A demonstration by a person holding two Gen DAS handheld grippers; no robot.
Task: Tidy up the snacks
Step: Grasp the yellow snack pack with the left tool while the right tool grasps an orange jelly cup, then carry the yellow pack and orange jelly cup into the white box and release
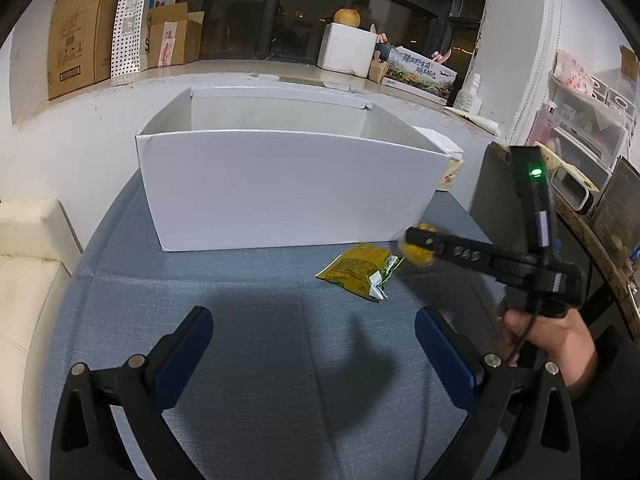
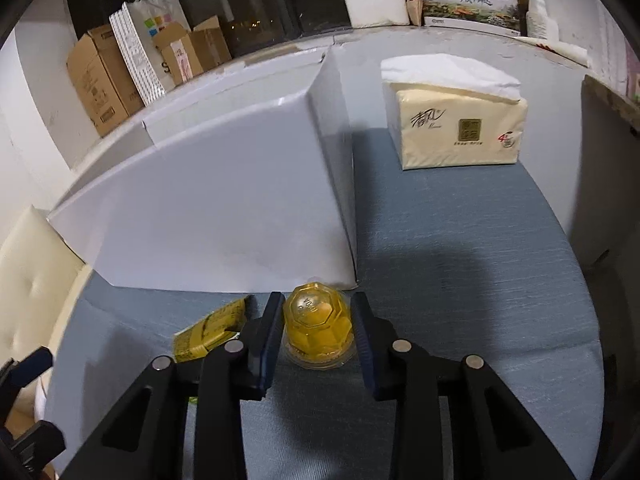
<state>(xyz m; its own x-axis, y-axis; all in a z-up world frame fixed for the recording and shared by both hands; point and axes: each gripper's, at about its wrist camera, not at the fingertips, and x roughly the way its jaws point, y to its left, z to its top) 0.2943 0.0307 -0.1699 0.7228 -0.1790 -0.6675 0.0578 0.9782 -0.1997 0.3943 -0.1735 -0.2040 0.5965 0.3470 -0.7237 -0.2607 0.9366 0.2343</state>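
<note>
A yellow jelly cup (image 2: 319,326) sits between the fingers of my right gripper (image 2: 318,320), which is shut on it just above the blue table (image 2: 460,280); it also shows in the left wrist view (image 1: 416,249). A yellow-green snack packet (image 1: 360,270) lies flat on the cloth beside it, also in the right wrist view (image 2: 208,330). A large open white box (image 1: 288,184) stands behind them. My left gripper (image 1: 314,334) is open and empty, low over the near cloth.
A tissue pack (image 2: 456,120) stands right of the white box (image 2: 224,208). Cardboard boxes (image 1: 84,32) and a paper bag sit on the window ledge. A cream sofa (image 1: 24,280) is at left, cluttered shelves (image 1: 588,128) at right.
</note>
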